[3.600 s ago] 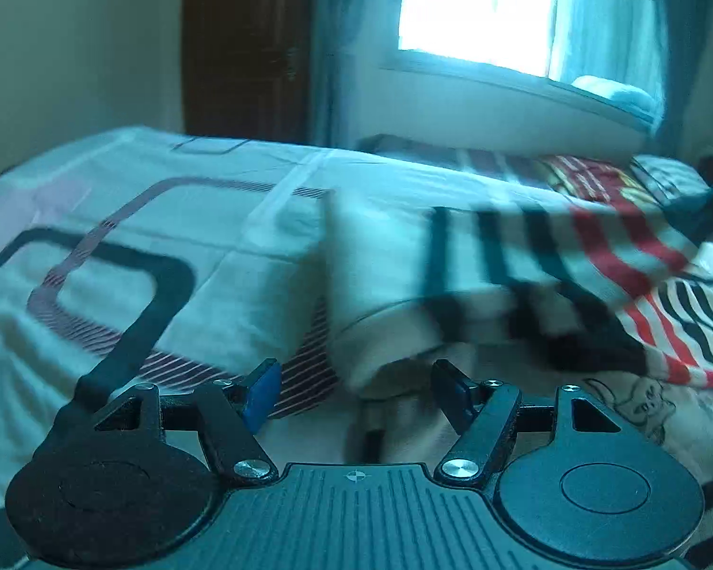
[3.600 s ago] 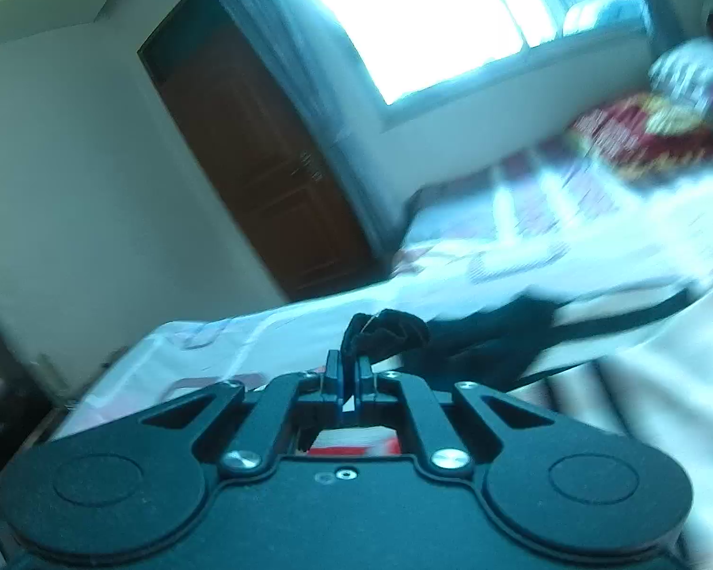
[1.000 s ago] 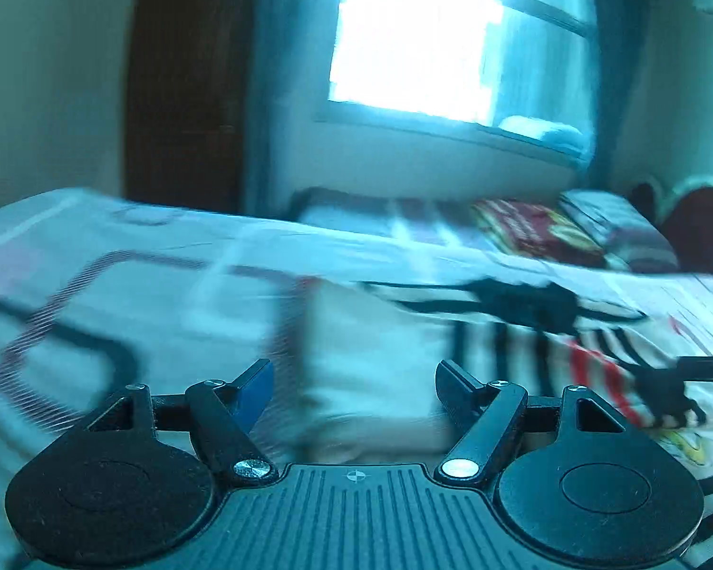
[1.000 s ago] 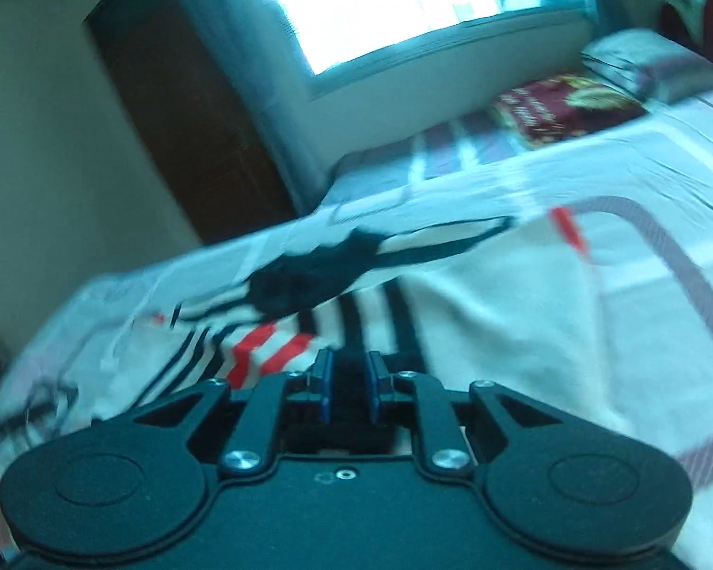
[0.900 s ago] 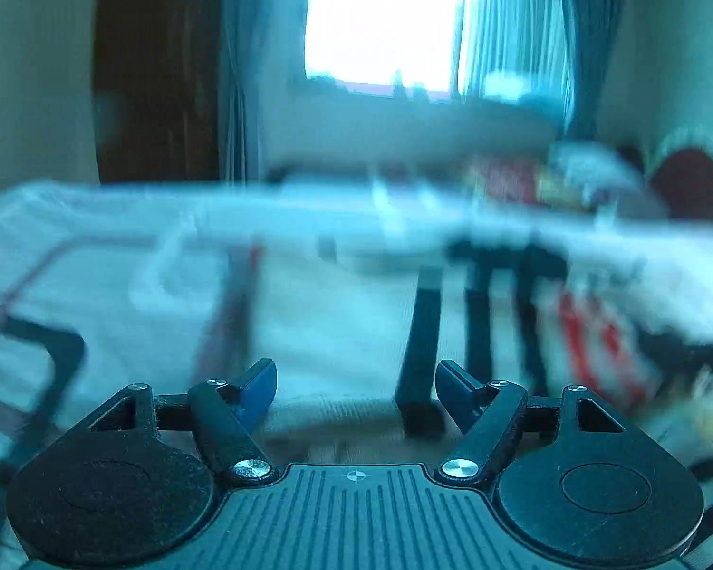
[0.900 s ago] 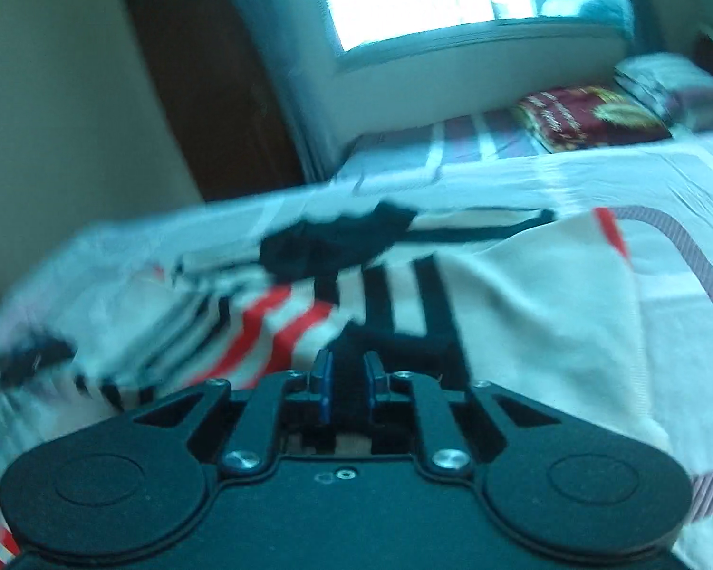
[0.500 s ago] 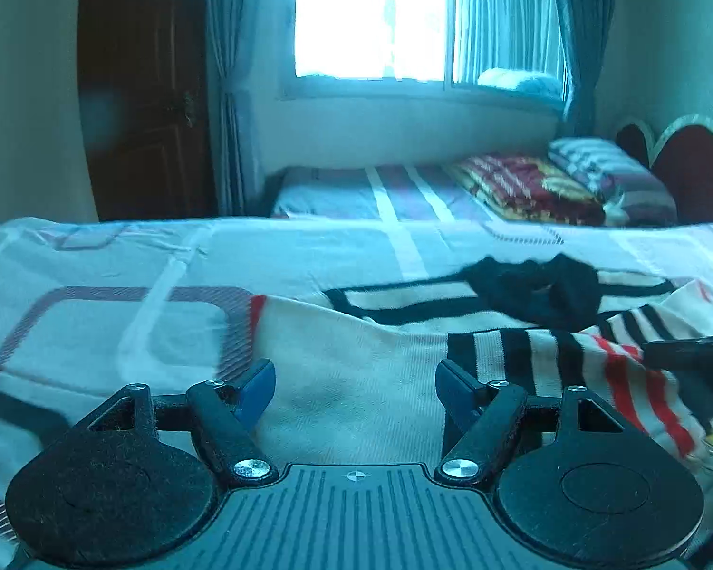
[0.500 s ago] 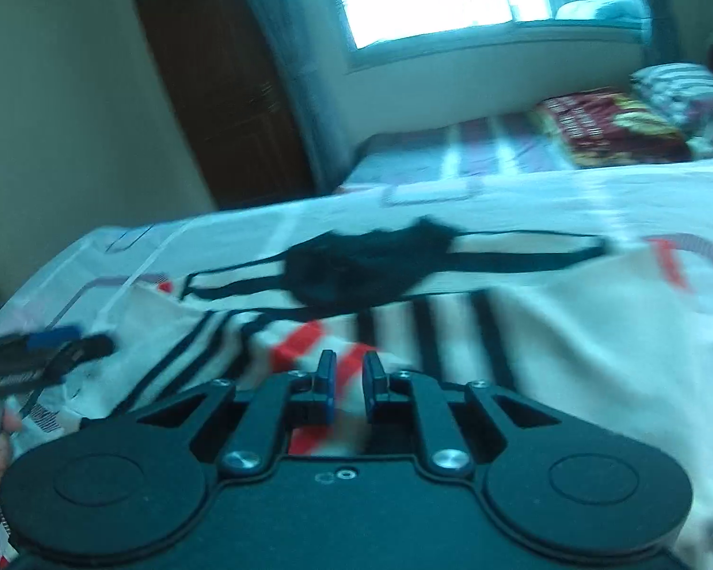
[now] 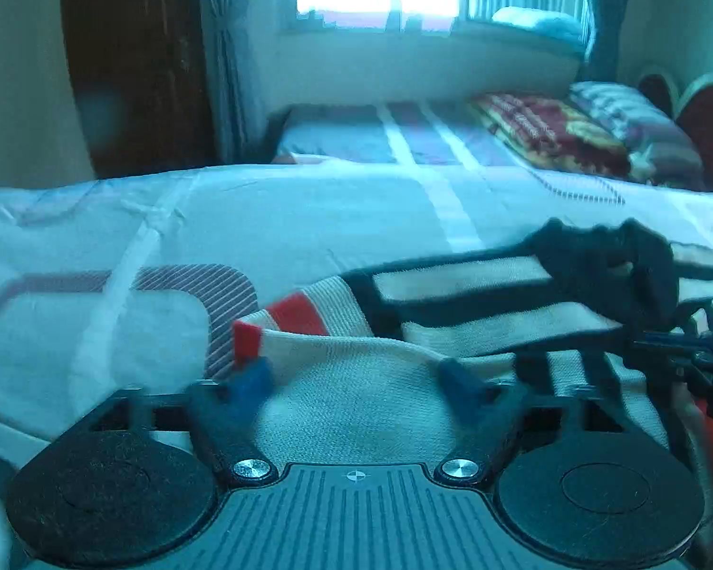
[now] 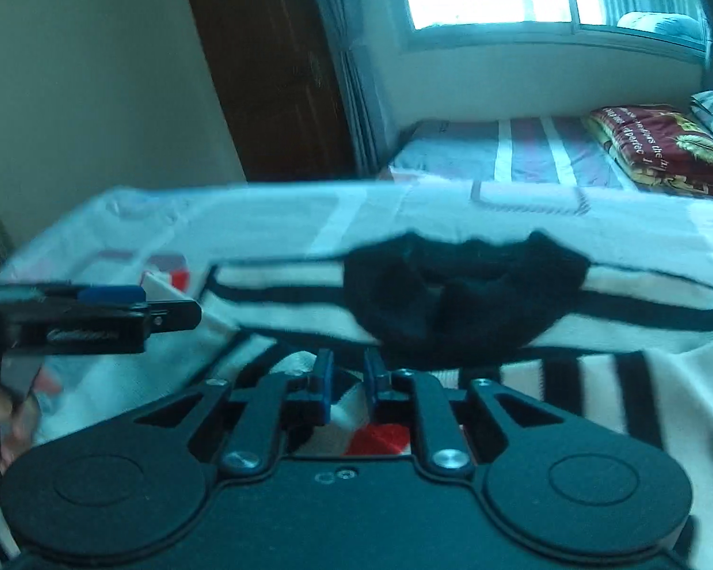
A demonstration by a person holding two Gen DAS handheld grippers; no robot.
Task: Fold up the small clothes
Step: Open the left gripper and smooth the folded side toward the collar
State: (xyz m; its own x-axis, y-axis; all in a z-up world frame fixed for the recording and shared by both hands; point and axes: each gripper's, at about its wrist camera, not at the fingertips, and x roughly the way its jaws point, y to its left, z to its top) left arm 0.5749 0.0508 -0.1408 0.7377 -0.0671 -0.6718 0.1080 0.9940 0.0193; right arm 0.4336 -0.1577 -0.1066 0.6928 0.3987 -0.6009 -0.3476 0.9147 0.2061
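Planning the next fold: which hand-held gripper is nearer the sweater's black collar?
Right hand-held gripper: the black collar lies just beyond its fingertips. The left hand-held gripper is off at the sweater's side edge.

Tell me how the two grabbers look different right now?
The left gripper has its jaws far apart and opening, over plain cream knit of the striped sweater; the right gripper has its jaws close together, by red and black stripes. Both are black with blue pads and point down at the sweater.
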